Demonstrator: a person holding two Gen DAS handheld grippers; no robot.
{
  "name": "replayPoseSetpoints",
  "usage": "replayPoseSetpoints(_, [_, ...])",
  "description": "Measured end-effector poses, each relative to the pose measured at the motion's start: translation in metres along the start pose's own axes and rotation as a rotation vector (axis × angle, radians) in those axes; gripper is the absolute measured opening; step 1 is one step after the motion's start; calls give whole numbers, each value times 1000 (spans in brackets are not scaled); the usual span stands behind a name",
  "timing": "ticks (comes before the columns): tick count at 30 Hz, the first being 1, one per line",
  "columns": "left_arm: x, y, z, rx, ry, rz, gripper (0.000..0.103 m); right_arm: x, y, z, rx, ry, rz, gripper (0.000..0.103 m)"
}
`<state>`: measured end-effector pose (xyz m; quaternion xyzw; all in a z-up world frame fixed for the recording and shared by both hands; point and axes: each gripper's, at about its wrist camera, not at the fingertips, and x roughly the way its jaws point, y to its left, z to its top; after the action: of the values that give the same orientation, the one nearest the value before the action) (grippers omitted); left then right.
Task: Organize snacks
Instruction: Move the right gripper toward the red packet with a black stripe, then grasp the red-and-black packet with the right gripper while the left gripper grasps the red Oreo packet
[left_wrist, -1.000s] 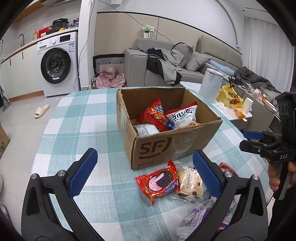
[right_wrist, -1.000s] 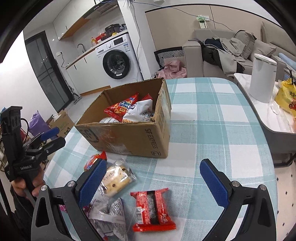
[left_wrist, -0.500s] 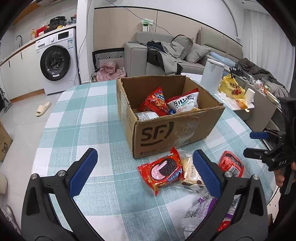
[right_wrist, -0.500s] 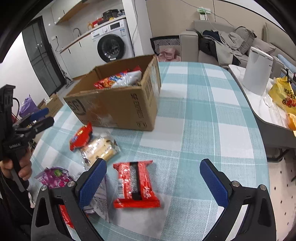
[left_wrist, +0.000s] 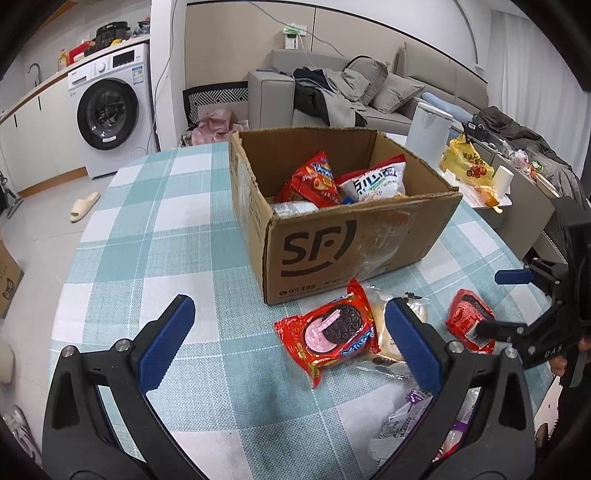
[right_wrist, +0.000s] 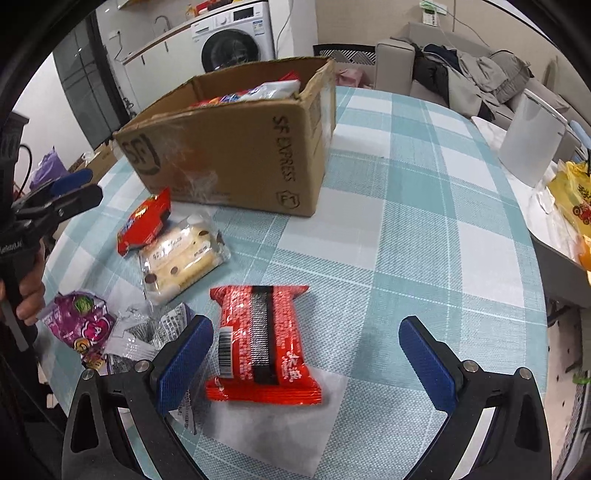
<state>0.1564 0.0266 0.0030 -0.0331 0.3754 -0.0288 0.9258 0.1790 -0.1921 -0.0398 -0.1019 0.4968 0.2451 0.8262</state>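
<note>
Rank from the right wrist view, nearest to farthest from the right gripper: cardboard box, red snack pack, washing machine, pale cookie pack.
From the right gripper:
1. red snack pack, between the fingers, toward the left one.
2. pale cookie pack, farther up, left.
3. cardboard box, behind it.
4. washing machine, far back, off the table.

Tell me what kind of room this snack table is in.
Most likely a lived-in home, an open-plan living and laundry area: a washing machine under a counter, a grey sofa piled with clothes, and a slipper on the floor beside the checked tablecloth.

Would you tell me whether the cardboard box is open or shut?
Open: the cardboard box shows no closed top, and snack bags are visible inside.
</note>
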Motion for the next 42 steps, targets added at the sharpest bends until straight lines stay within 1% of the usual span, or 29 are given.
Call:
replayPoseSetpoints(3, [9,1,-1,-6,22,-2,102,7,2,-2,-13,34,-25,102])
replayPoseSetpoints(7, [19,2,-6,-12,49,-28,102,9,-7,-4,12,48,-23,102])
replayPoseSetpoints(12, [34,1,-10,-30,83,-56,102,6,-20,-5,38,45,-32,102])
replayPoseSetpoints(17, [46,1,-13,-30,100,-52,102,8,-24,-4,48,42,-25,100])
replayPoseSetpoints(21, [52,3,-15,-45,110,-62,102,11,-19,-3,36,32,-1,91])
replayPoseSetpoints(23, [53,3,-16,-46,113,-69,102,14,-16,-1,30,30,8,83])
replayPoseSetpoints(24, [54,2,-16,-45,115,-71,102,14,-14,-2,28,29,11,77])
replayPoseSetpoints(26, [56,1,-16,-42,118,-72,102,17,-10,-1,15,22,6,73])
replayPoseSetpoints(29, [58,0,-17,-39,120,-75,102,16,-8,0,11,7,19,62])
replayPoseSetpoints(31, [60,-1,-18,-34,123,-75,102,16,-8,1,13,-4,30,50])
replayPoseSetpoints(34, [62,-2,-20,-34,128,-72,102,17,-8,2,18,-13,41,47])
replayPoseSetpoints(39, [64,0,-22,-45,131,-69,102,17,-6,3,21,-22,45,45])
replayPoseSetpoints(42, [64,3,-23,-54,130,-68,102,17,-5,5,28,-44,41,45])
